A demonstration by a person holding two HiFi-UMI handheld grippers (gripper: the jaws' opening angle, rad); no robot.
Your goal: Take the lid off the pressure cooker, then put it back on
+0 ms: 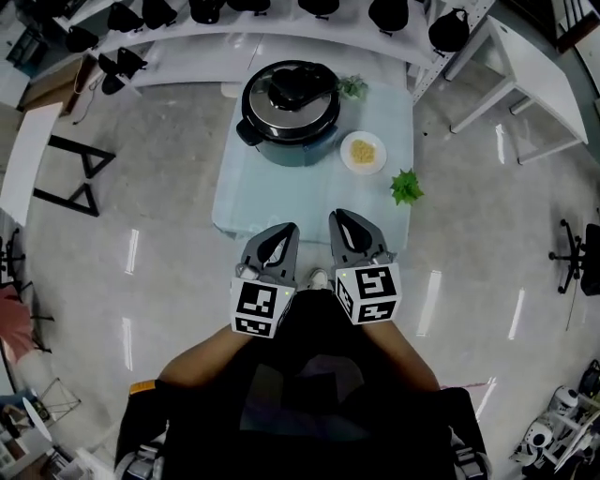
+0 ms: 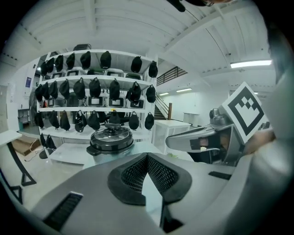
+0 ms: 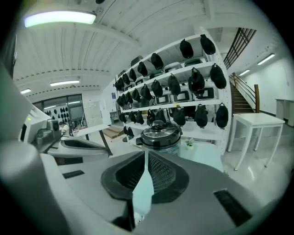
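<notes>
The pressure cooker [image 1: 289,111] stands at the far end of a pale blue table [image 1: 281,197], with its black-and-steel lid [image 1: 291,89] on it. Both grippers hover side by side before the table's near edge, well short of the cooker. The left gripper [image 1: 289,228] and the right gripper [image 1: 337,216] both point toward the cooker. In the left gripper view the jaws [image 2: 146,156] meet at their tips with nothing between them, and the cooker [image 2: 111,139] stands ahead. In the right gripper view the jaws [image 3: 146,153] also meet, empty, below the cooker [image 3: 160,135].
A white plate of yellow food [image 1: 363,151] sits right of the cooker. One small green plant [image 1: 407,187] is near the table's right edge, another [image 1: 352,87] behind the cooker. Shelves of black bags [image 1: 281,19] run behind; a white table [image 1: 525,66] stands right, a black trestle [image 1: 80,173] left.
</notes>
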